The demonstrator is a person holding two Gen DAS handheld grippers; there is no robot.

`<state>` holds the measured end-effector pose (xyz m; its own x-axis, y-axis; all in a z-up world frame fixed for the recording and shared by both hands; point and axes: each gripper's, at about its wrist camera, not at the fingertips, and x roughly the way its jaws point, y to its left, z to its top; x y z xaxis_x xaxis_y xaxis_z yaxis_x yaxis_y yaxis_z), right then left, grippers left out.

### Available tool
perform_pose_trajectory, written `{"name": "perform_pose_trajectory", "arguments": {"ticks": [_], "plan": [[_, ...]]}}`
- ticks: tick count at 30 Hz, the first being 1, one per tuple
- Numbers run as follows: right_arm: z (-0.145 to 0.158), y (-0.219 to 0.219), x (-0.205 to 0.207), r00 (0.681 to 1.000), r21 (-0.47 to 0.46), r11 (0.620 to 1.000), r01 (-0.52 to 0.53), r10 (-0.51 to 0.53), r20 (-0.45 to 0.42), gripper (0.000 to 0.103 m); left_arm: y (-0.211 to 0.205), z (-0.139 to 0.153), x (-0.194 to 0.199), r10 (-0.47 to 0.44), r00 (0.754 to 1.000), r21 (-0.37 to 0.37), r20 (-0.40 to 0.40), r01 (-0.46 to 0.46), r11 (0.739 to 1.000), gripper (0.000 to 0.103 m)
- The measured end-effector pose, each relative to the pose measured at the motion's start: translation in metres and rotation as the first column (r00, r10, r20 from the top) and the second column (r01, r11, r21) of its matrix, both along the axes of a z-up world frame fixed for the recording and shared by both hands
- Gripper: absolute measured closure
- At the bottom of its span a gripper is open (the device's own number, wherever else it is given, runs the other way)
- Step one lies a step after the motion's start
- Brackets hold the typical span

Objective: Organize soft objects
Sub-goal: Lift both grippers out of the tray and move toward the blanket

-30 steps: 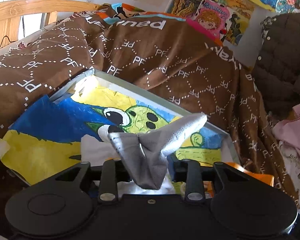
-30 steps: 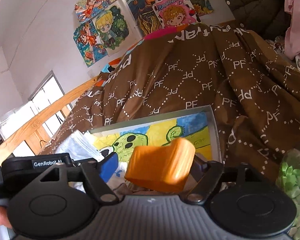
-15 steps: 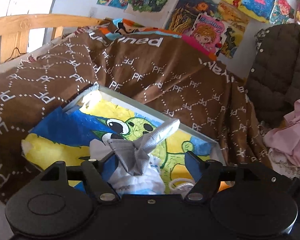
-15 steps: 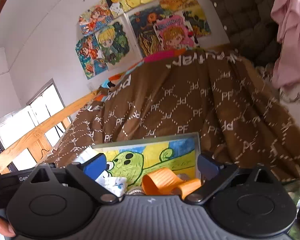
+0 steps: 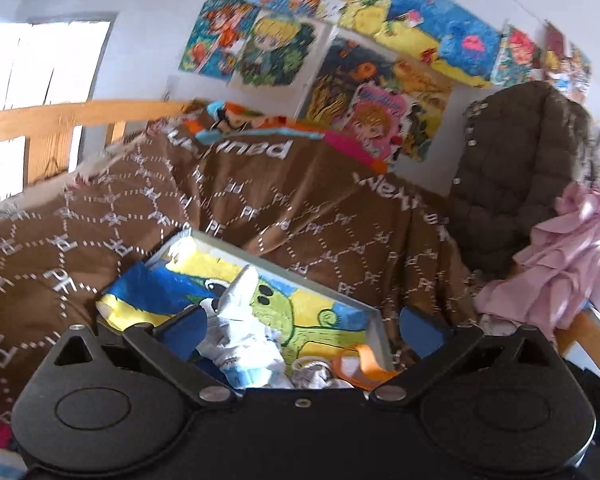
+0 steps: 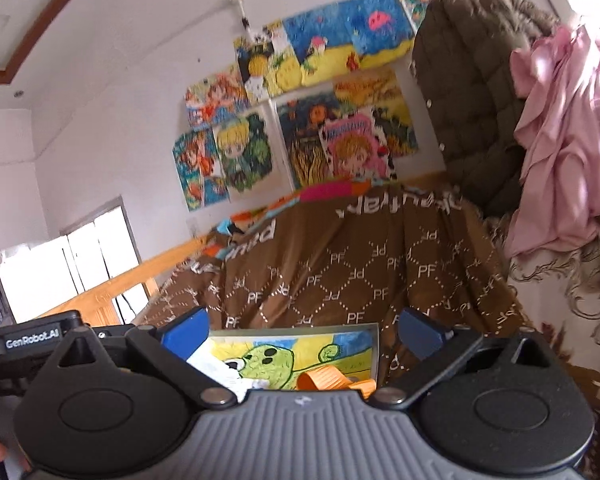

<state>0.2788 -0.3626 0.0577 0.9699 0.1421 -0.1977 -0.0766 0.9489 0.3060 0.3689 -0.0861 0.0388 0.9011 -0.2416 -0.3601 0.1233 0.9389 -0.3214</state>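
Left gripper (image 5: 302, 326): jaws opening, now spread wide, nothing between the pads. The grey-and-white sock (image 5: 240, 304) lies below them in the grey-rimmed box (image 5: 284, 262), lower centre of the left wrist view, one end standing up over the green cartoon drawing that lines the box floor. More white-and-blue socks (image 5: 252, 364) sit bunched just beneath it.

Right gripper (image 6: 302, 334): jaws wide, empty. The orange ribbed sock (image 6: 328, 378) rests in the box, bottom centre of the right wrist view, near the right-hand rim (image 6: 377, 356); its lower edge is hidden behind the gripper body.

Risks, as I judge them:
- The upstanding end of the grey sock is unsupported. It may flop over the pile or toward the box's left edge.
- The orange sock lies close to the rim. A brush from a blue pad (image 6: 418, 334) could drag it over onto the brown PF-patterned blanket (image 6: 360, 276).
- The box sits on soft bedding, so it could tilt if pressed on one side.

Against one second ago: the left jaws pinched the grey sock at mid-height, and it is now released and lower in frame. The orange sock was between the right pads, now dropped. Both views show more wall and posters (image 5: 340, 64), less of the box.
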Motion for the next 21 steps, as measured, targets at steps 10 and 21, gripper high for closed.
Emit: {"name": "perform_pose_trajectory", "arguments": {"ticks": [10, 21], "plan": [[-0.005, 0.033, -0.074, 1.0, -0.078, 0.997, -0.026, 0.026, 0.003, 0.0, 0.023, 0.018, -0.095, -0.045, 0.993, 0.0, 0.108, 0.045, 0.999, 0.001], [-0.012, 0.071, -0.126, 0.999, -0.151, 0.987, -0.046, 0.041, -0.032, 0.0, 0.063, -0.004, -0.165, -0.067, 0.99, 0.075, 0.125, 0.058, 0.995, 0.001]]}}
